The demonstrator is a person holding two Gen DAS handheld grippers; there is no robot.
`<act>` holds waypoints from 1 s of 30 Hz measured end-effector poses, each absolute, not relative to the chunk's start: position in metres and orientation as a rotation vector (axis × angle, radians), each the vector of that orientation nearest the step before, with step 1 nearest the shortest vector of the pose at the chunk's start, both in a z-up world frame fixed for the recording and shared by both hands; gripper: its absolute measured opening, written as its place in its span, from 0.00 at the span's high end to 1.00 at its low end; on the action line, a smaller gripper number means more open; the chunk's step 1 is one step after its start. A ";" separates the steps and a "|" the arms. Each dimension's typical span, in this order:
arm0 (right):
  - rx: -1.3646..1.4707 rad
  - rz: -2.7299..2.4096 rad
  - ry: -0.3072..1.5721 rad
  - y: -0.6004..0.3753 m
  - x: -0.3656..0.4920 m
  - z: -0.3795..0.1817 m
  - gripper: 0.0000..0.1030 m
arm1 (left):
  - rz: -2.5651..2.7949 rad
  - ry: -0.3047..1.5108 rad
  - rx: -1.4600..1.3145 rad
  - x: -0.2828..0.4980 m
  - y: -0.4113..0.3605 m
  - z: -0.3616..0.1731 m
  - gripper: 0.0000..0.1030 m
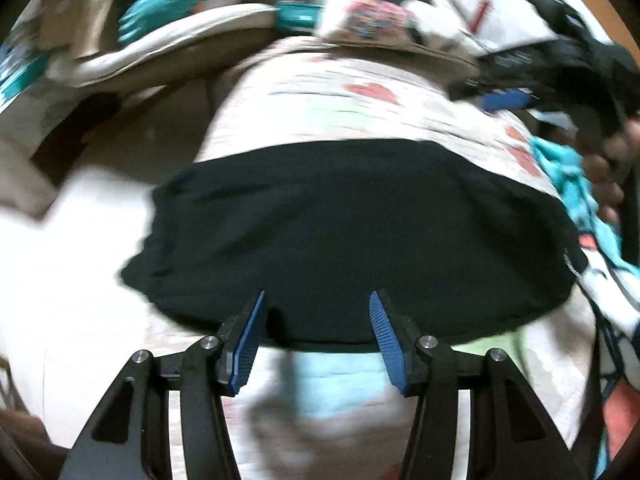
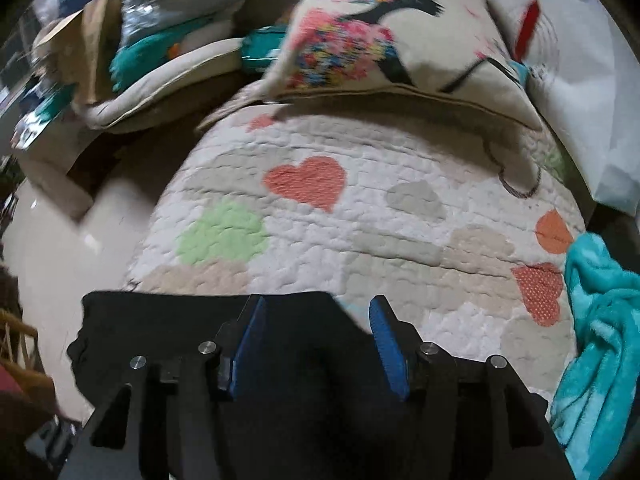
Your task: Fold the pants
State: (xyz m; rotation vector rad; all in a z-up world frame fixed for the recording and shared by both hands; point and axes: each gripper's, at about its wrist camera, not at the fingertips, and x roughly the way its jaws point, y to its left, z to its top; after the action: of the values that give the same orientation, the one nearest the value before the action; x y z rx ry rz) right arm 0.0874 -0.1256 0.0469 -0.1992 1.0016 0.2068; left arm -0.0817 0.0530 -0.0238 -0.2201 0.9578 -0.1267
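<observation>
Both wrist views look steeply down, sharing the quilt [image 2: 360, 216].

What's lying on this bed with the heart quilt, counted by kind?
Black pants: 1
Pillows: 2, one patterned, one white
Teal blanket: 1
Total: 4

No text can be read in either view. The prints on the pillow [image 2: 384, 36] and quilt [image 2: 360, 220] are pictures only.
</observation>
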 end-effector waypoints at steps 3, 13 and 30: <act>-0.210 0.272 1.019 -0.094 0.084 0.045 0.42 | -0.030 0.989 -0.299 -0.079 0.092 -0.037 0.49; -0.341 0.498 1.101 0.028 0.073 0.010 0.40 | 0.141 1.082 -0.558 -0.071 0.166 -0.069 0.49; -0.465 0.674 1.205 0.113 0.104 -0.034 0.35 | 0.117 1.014 -0.851 -0.062 0.186 -0.085 0.40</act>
State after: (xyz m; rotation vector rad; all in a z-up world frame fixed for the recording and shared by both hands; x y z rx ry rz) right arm 0.1043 0.1127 -0.0336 -0.4649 1.2048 0.6744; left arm -0.0624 0.1855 -0.0850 -0.8515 1.0136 0.1175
